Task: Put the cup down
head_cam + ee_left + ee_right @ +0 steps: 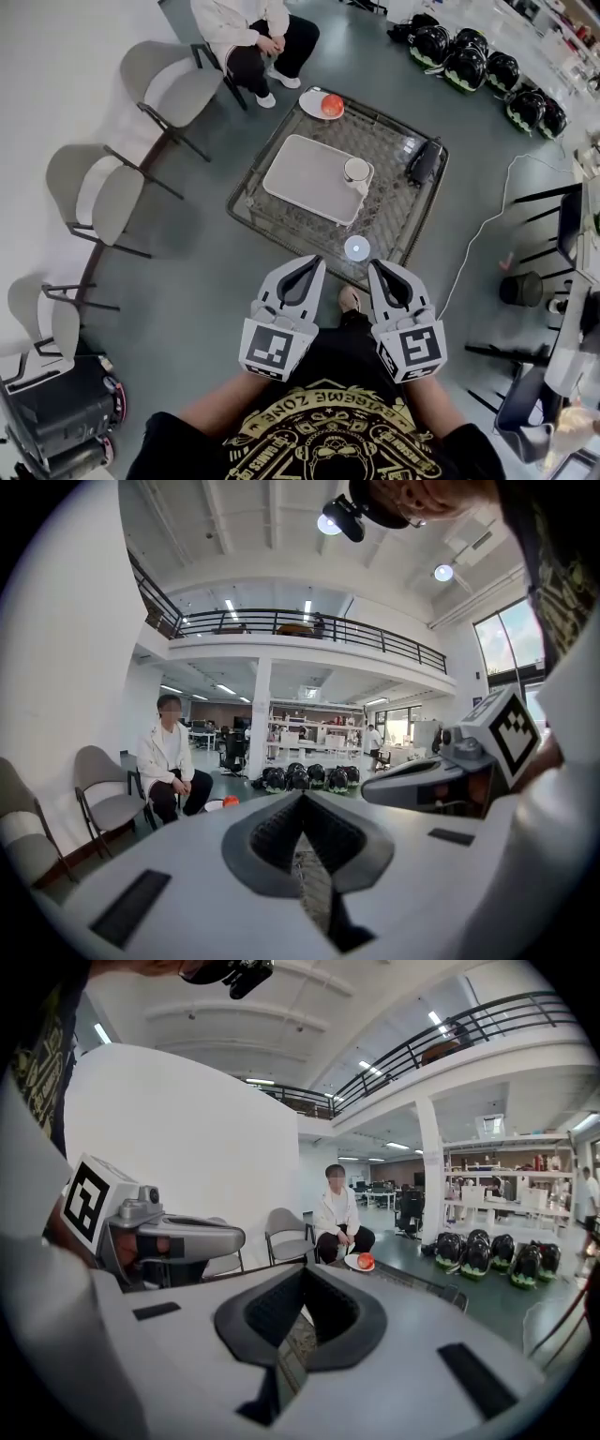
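The white cup (356, 170) is seen standing upright at the right-hand edge of the pale grey rectangular tray (305, 169), which lies on the glass-topped low table (398, 211). The setting-down is therefore judged to be finished. The left gripper (314, 264) and the right gripper (377, 268) are held side by side close to the person's chest, well apart from the table. The jaws of each are pressed together with nothing between them.

The main risk is judged to lie in the cup's place. It sits so near the tray's rim that it cannot be told whether its base is wholly on the tray. A knock to the table or the tray could tip it onto the glass. Were the closed grippers brought forward again, the cup could be struck, or the small white round disc (356, 248) near the table's front edge could be swept off. The black pouch (424, 161) lies just beside the cup and leaves little room on that side.

The cup, tray and disc are shown only in the head view. In the two gripper views the table top is largely covered by the jaws themselves. The row of black helmets (487, 1251) and the white plate with a red fruit (361, 1262) are seen from the side there. In each gripper view the other gripper is seen alongside.
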Motion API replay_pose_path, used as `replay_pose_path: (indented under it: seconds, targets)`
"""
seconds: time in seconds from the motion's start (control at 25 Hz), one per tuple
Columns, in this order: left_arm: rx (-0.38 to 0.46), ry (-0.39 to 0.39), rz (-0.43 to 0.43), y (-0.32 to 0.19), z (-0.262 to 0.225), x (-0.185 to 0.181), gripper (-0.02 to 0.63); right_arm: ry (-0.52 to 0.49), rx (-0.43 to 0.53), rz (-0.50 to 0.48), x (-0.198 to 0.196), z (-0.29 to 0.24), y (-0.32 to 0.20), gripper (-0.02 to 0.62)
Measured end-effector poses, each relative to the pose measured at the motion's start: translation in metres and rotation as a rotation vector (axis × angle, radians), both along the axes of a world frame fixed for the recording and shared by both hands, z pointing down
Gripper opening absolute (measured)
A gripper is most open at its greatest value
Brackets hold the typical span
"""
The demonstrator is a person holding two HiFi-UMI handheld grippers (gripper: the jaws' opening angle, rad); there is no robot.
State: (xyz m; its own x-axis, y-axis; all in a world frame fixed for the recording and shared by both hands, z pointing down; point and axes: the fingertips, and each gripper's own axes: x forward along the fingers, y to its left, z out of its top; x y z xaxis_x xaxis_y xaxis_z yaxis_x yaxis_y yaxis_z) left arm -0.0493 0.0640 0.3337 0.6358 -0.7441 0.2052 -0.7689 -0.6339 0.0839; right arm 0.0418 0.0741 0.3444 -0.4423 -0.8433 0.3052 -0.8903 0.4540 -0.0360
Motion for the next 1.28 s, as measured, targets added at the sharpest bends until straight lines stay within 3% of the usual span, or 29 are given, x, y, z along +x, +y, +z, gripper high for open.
replay_pose_path:
  seconds: [0.44,1.28]
  targets:
    - [-0.027,0.039,0.109,0.057,0.007,-0.008,0.005,0.025,0.011,0.108,-0.011,-0.017,0.057,0.006]
    - [-0.006,0.020,0.047,0.089,-0.009,0.034,0.005,-0.013,0.000,0.063,0.045,-0.015,0.101,0.006]
